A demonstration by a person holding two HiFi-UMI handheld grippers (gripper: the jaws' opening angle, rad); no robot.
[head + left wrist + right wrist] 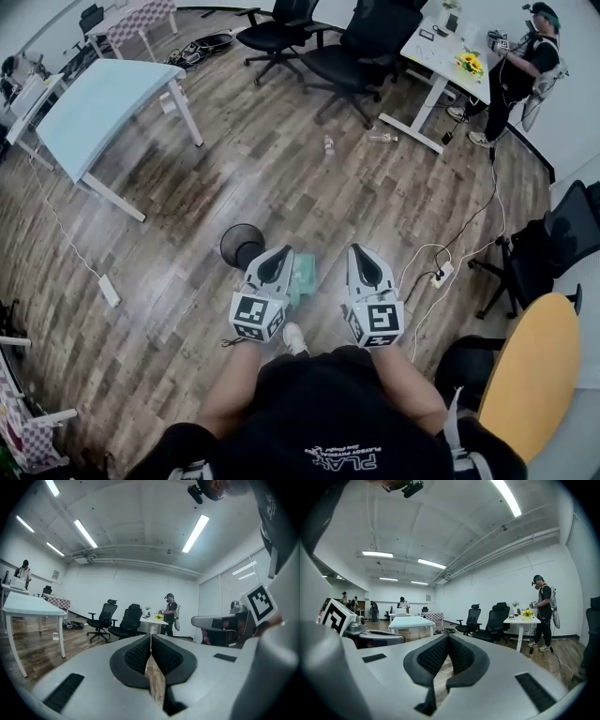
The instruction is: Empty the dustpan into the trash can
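Both left tool (280,253) and right tool (360,251) clenched empty, round black trash can (241,246) upright, open-topped

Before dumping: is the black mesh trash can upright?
Upright: the black mesh trash can stands with its round mouth facing up.

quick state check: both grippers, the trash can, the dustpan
left gripper: shut, empty
right gripper: shut, empty
trash can: upright on the floor, top open
dustpan: on the floor by the trash can, not gripped
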